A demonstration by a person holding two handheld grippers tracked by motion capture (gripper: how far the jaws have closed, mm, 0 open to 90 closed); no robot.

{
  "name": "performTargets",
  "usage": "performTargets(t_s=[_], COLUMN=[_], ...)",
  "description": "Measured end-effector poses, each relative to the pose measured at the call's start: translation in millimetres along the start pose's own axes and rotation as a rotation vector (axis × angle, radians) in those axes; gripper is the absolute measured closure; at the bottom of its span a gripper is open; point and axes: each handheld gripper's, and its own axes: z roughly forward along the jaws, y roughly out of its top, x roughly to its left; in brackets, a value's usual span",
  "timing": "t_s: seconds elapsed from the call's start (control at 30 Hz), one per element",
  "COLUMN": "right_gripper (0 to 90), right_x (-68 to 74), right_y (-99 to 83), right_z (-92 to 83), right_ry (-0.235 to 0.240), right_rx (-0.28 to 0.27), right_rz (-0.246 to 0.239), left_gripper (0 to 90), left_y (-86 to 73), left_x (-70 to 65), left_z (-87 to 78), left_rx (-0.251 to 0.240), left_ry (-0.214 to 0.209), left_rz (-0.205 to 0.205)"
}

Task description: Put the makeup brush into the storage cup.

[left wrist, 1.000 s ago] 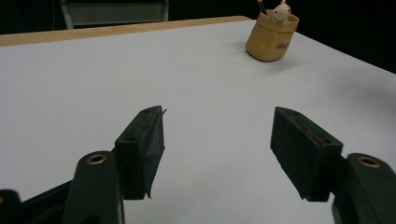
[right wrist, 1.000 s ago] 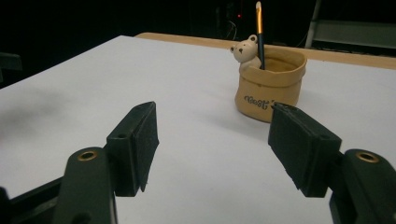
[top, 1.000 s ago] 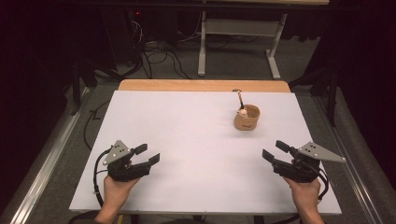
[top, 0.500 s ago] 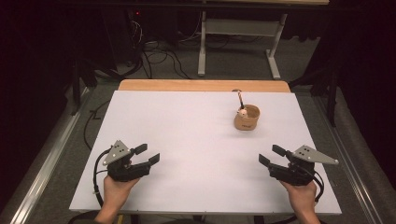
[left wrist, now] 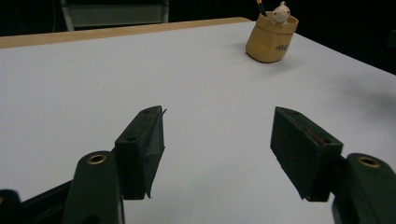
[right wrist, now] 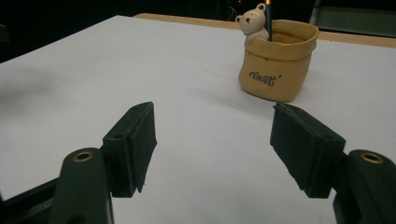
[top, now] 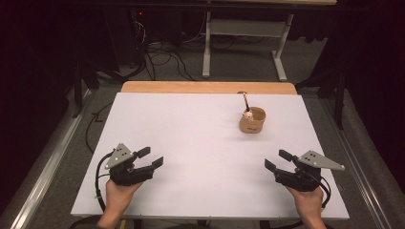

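- Compared with a second ago, the right gripper (top: pixel 278 162) has drifted slightly toward the person's edge of the table; the left gripper (top: pixel 150 158) and the pot have kept their places.
- Both grippers rest low over the white table (top: pixel 191 138), each held in a hand near the front edge, the left at the front-left, the right at the front-right.
- Left gripper: jaws spread wide, with just bare tabletop between them.
- Right gripper: jaws likewise parted and gripping nothing.
- A small tan pot (top: pixel 252 121) stands upright on the far right part of the table, well apart from both grippers and closer to the right one.
- In the pot sit a little white bear figure (right wrist: pixel 252 21) at the rim and a dark pencil (top: pixel 246 101) that leans out of the top.
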Motion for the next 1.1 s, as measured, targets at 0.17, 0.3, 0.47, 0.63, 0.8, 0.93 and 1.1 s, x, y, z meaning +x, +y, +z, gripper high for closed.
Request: performTargets(t_s=[0.17,0.3,0.47,0.63,0.8,0.93,1.1], right_gripper=[33.0,33.0,33.0,33.0,33.0,32.9,32.7], right_x=[-0.1,-0.3,-1.0,-0.9,-3.1,-5.3,-3.7], right_y=[-1.8,-3.2,-6.0,-9.0,-12.4,-14.2,-16.0], right_z=[1.9,2.5,4.0,5.7,7.0,6.7,8.0], right_ry=[-0.007,-0.009,-0.012,-0.021,-0.030,-0.043,-0.054], right_rx=[0.006,0.006,0.008,0.016,0.020,0.021,0.034], right_rz=[0.002,0.002,0.003,0.004,0.003,0.001,-0.023], left_gripper=[35.2,35.2,35.3,35.2,35.2,35.2,35.2], left_y=[0.0,0.0,0.1,0.1,0.2,0.3,0.3], left_x=[0.0,-0.1,-0.4,-0.5,-0.7,-0.8,-0.9], left_z=[0.0,0.0,0.1,0.2,0.1,0.2,0.2], left_rx=[-0.002,-0.002,-0.003,-0.003,-0.005,-0.005,-0.006], left_ry=[0.000,-0.001,-0.002,-0.003,-0.004,-0.004,-0.006], left_rz=[0.000,0.000,0.001,0.001,0.000,-0.001,0.000])
